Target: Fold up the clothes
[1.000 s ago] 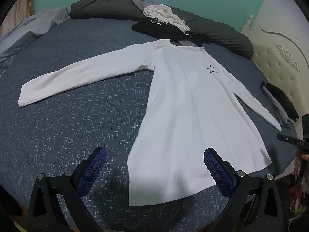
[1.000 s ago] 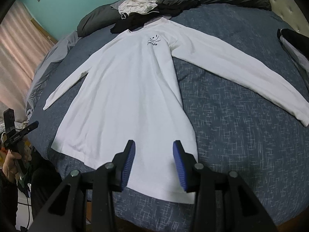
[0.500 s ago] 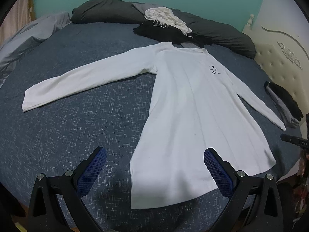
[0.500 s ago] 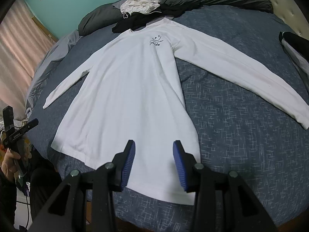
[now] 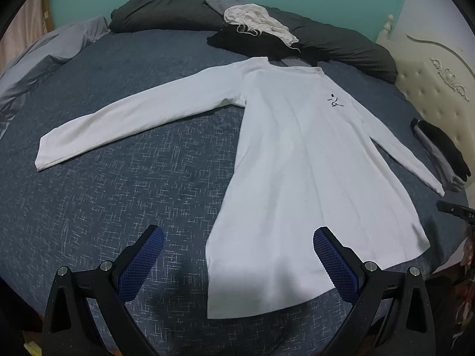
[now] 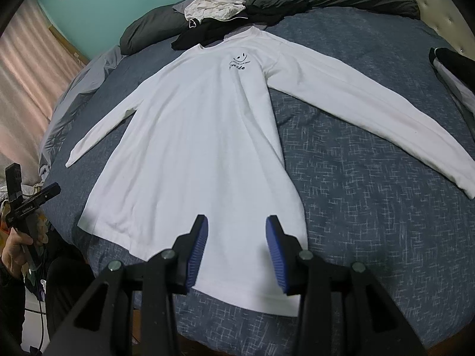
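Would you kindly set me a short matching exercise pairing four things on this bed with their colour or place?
Things:
1. long-sleeved shirt
2. crumpled cream garment
3. bedspread
4. folded black and grey clothes

Descriptions:
A. dark blue with pale flecks
B. stacked near the headboard, beyond a cuff
C. white, spread flat with both sleeves out
D. heaped on the dark pile beyond the collar

Pairs: 1-C, 2-D, 3-A, 4-B
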Available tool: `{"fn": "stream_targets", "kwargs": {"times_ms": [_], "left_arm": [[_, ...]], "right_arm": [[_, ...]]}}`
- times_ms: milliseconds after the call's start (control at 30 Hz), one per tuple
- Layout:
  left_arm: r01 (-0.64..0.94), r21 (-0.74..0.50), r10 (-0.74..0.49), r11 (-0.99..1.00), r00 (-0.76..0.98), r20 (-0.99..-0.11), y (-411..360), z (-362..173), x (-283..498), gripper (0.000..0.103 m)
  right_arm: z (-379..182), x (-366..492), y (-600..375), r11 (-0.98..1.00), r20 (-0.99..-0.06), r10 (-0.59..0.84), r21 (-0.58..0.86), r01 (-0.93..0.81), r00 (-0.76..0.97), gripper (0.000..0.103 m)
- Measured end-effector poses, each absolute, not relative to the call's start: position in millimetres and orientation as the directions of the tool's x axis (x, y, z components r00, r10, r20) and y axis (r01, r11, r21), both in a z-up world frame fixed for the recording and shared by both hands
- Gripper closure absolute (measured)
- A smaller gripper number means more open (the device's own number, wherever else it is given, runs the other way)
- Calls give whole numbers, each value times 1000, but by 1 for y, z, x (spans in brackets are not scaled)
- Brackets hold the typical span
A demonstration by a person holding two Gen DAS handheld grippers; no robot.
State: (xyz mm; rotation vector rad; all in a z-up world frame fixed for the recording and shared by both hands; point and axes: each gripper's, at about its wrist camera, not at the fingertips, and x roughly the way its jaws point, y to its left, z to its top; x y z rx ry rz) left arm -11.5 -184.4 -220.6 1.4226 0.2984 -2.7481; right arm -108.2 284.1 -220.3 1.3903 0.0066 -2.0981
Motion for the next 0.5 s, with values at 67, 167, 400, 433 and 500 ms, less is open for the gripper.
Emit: {"fn": "stream_targets", "kwargs": {"times_ms": [67,167,400,433,500], "left_arm": [[113,-152,59,-982,-577,-815,-186,-222,-12,0],[109,-158,70,-981,-562,-824,-188,-226,-14,1],[106,-166,85,-980,-534,-841,-190,-241,-18,1],[107,-172,91,-979,-528,-845,-191,-243,-19,1],[116,-173,91,-978,-511,-855,-192,-248,-21,1]], "right_arm": [[-220,-109,284,-811,-836,-484,318,490,-259,62],[-221,-110,285,-810,-835,-486,320,491,-258,62],[-222,-109,281,-809,-836,-486,319,494,-255,62],[-223,-109,280,-808,-836,-486,319,495,-254,62],[-223,-109,279,-807,-837,-486,319,496,-253,62]]}}
